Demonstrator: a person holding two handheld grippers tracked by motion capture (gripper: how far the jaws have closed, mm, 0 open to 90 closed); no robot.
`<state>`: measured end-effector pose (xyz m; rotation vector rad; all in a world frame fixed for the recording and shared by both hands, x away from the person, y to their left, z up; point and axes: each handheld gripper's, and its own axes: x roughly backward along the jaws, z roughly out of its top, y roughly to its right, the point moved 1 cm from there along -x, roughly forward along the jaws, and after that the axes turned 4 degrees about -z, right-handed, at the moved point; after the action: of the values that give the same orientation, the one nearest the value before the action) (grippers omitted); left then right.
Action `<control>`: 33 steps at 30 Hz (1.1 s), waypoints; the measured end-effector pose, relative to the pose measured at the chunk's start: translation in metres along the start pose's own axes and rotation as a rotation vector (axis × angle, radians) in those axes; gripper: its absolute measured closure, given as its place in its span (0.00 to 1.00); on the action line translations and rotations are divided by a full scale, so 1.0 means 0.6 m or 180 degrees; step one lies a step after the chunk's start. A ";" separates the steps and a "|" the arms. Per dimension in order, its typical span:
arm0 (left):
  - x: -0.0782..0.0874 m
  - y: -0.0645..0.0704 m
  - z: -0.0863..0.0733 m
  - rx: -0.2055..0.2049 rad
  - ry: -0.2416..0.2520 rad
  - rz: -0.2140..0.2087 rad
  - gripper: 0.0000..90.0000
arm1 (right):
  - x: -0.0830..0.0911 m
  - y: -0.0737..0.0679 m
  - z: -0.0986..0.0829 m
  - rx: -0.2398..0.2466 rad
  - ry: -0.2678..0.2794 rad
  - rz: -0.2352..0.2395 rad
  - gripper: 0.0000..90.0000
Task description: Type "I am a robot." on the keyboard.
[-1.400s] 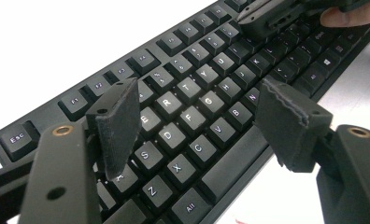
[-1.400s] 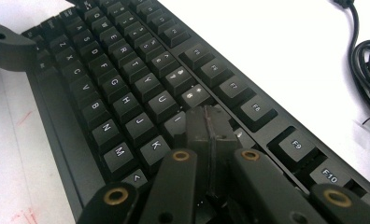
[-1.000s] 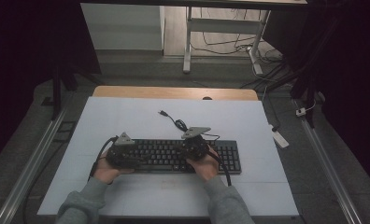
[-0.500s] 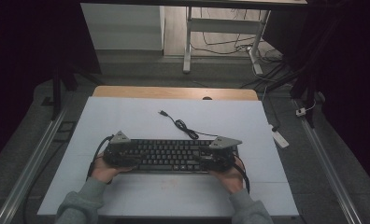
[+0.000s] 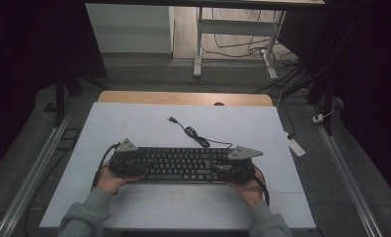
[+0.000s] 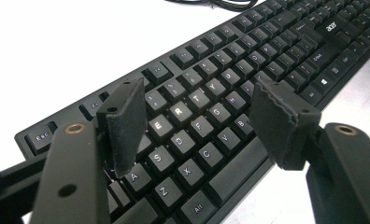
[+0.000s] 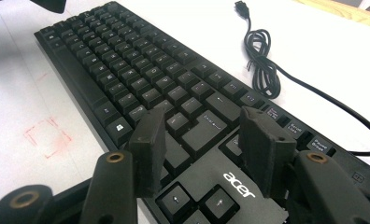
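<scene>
A black Acer keyboard [image 5: 183, 165] lies flat on the white table top [image 5: 134, 123], nearer the front. Its black cable [image 5: 193, 133] runs loosely coiled toward the back, plug free. My left gripper [image 5: 127, 165] is over the keyboard's left end. In the left gripper view it [image 6: 199, 107] stands open above the letter keys [image 6: 183, 112], jaws astride the keyboard's depth. My right gripper [image 5: 233, 170] is over the right end. In the right gripper view it [image 7: 204, 121] stands open above the Acer logo [image 7: 239, 179] and arrow keys, with the cable [image 7: 265, 70] beyond.
A faint red square [image 7: 47, 137] is drawn on the table in front of the keyboard. The table's wooden far edge [image 5: 183, 98] lies behind. A white power strip [image 5: 297, 146] and metal rails are on the floor at the right.
My right gripper has slid from the keyboard's middle to its right end. The left gripper and the keyboard have stayed put.
</scene>
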<state>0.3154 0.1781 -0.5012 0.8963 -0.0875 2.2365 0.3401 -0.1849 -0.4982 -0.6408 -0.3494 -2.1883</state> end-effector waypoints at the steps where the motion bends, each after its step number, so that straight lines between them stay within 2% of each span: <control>1: 0.000 0.000 0.000 -0.0009 -0.0001 0.0002 0.42 | -0.001 0.000 0.000 -0.0001 -0.0003 0.0012 0.57; 7: -0.002 0.001 0.001 -0.0044 0.0011 0.0009 0.47 | -0.004 0.000 -0.003 0.0016 -0.0054 -0.0002 0.57; 12: -0.007 0.003 0.005 -0.0073 0.0027 0.0010 0.55 | -0.004 -0.001 -0.003 0.0021 -0.0055 -0.0007 0.57; 22: -0.036 0.004 0.012 -0.0186 -0.0124 -0.0050 0.98 | -0.006 -0.001 -0.006 0.0025 -0.0083 -0.0021 0.57; 28: -0.061 0.003 0.013 -0.0217 -0.0243 -0.0018 0.99 | -0.007 -0.002 -0.006 0.0041 -0.0099 -0.0029 0.57; 33: -0.074 0.003 0.015 -0.0221 -0.0283 0.0003 0.99 | -0.008 -0.002 -0.007 0.0044 -0.0096 -0.0022 0.57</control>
<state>0.3416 0.1474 -0.5218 0.9578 -0.2055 2.1804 0.3404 -0.1828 -0.5044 -0.6664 -0.3826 -2.1829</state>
